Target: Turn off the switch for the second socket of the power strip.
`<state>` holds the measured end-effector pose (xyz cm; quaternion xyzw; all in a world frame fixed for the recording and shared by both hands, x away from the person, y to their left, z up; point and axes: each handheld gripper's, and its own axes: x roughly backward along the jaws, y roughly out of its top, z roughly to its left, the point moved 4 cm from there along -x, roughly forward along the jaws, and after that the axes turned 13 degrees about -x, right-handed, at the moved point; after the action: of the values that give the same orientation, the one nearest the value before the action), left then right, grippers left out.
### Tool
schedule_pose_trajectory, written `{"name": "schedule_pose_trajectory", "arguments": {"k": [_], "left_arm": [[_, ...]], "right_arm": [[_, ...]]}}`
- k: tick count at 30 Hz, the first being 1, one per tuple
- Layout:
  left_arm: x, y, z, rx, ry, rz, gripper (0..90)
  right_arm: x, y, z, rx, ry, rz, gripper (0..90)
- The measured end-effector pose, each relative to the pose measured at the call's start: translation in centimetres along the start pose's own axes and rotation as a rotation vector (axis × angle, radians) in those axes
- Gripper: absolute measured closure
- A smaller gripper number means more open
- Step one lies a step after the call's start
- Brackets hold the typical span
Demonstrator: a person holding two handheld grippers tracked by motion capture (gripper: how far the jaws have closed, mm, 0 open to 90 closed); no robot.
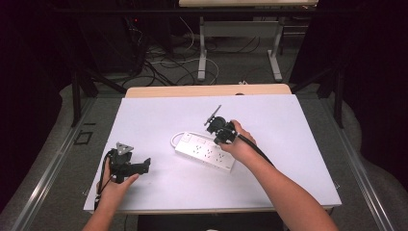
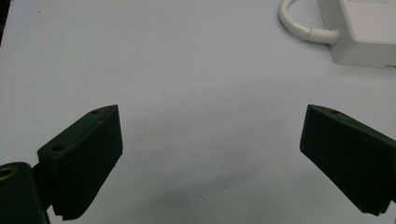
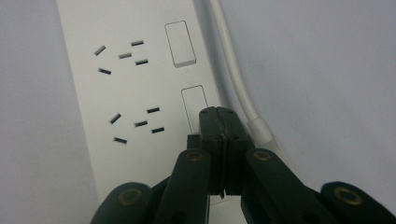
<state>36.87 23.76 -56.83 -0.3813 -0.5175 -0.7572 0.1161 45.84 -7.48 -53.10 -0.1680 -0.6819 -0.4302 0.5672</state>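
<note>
right tongs [image 3: 218,114] closed over 1 power strip [image 3: 121,84], 2 rocker switches [image 3: 180,43].

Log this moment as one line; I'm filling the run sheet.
right gripper: jaws shut, tips over a switch on the power strip | left gripper: jaws open, nothing between, off the strip
</note>
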Motion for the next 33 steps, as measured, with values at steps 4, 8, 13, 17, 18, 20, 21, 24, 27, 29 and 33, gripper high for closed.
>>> {"name": "schedule_pose_trajectory", "arguments": {"k": [4,8,13,17,18,20,21,24,27,29,33], "left_arm": [[0.0,0.0,0.0,-0.001,-0.001,0.001,5.8],[0.0,0.0,0.0,0.000,-0.001,0.001,5.7],[0.0,0.0,0.1,0.002,-0.001,0.002,5.8],[0.0,0.0,0.1,0.003,-0.001,0.001,5.8],[0.0,0.0,0.1,0.004,-0.001,0.001,5.8],[0.0,0.0,0.1,0.004,-0.001,0.001,5.8],[0.0,0.0,0.1,0.004,-0.001,0.001,5.8],[0.0,0.0,0.1,0.004,-0.001,0.001,5.8],[0.0,0.0,0.0,0.004,-0.001,0.000,5.7],[0.0,0.0,0.0,0.005,0.000,-0.001,5.8],[0.0,0.0,0.0,0.002,-0.002,0.000,5.8]], "right_arm": [[-0.3,0.1,0.1,0.007,-0.002,0.008,90.0],[-0.8,0.0,0.3,-0.003,-0.006,0.024,90.0],[-1.0,0.1,0.3,0.002,-0.010,0.030,90.0],[-1.2,0.1,0.4,-0.005,-0.013,0.044,90.0],[-1.2,0.1,0.4,-0.004,-0.012,0.042,90.0],[-1.2,0.1,0.5,-0.011,-0.008,0.043,90.0],[-1.2,0.1,0.5,-0.017,-0.009,0.045,90.0],[-1.3,0.1,0.3,0.008,-0.008,0.040,90.0],[-1.2,0.0,0.4,-0.013,-0.009,0.046,90.0],[-1.2,0.1,0.4,-0.016,-0.007,0.046,90.0],[-1.2,0.1,0.3,-0.002,-0.010,0.041,90.0]]}}
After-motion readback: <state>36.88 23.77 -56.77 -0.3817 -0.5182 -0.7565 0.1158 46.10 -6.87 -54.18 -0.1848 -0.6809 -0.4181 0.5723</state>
